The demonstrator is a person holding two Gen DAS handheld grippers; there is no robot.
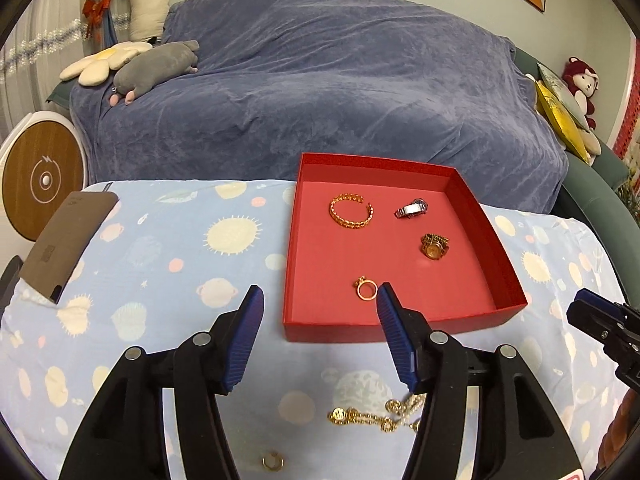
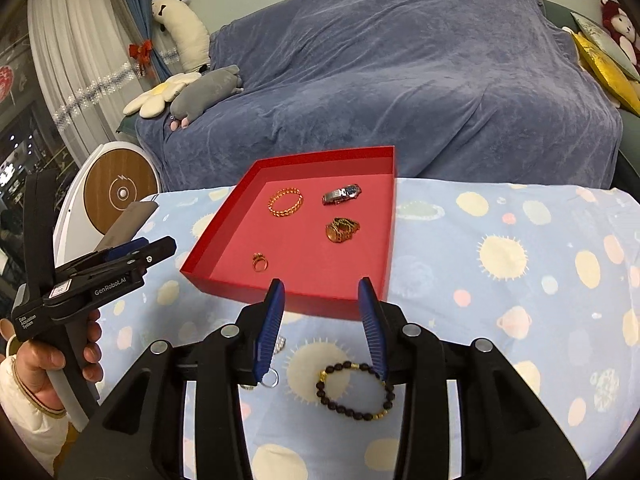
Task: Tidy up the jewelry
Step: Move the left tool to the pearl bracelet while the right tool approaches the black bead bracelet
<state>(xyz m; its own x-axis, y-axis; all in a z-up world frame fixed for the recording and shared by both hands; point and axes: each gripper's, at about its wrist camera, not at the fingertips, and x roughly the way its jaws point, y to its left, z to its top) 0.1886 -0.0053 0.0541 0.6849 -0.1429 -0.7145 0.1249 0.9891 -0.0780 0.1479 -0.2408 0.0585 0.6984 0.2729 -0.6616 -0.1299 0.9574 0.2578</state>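
Note:
A red box [image 1: 298, 208] [image 2: 394, 216] stands on the patterned cloth. Inside lie a gold bangle [image 1: 351, 211] [image 2: 285, 202], a silver watch [image 1: 412, 208] [image 2: 342, 194], a gold watch [image 1: 434, 246] [image 2: 341, 230] and a gold ring [image 1: 365, 288] [image 2: 260, 262]. My left gripper [image 1: 320, 294] is open at the box's near wall, nothing between its fingers. My right gripper [image 2: 322, 286] is open too, above the box's near rim. On the cloth in front lie a gold coin chain [image 1: 372, 416], a small gold ring [image 1: 273, 462], a dark bead bracelet [image 2: 354, 390] and a silver ring [image 2: 271, 379].
A blue-covered sofa [image 1: 320, 80] with plush toys stands behind the table. A brown card [image 1: 64, 240] lies at the cloth's left edge. A round white and wood device [image 1: 40, 180] stands at the far left. A hand [image 2: 48, 356] grips the left gripper's handle.

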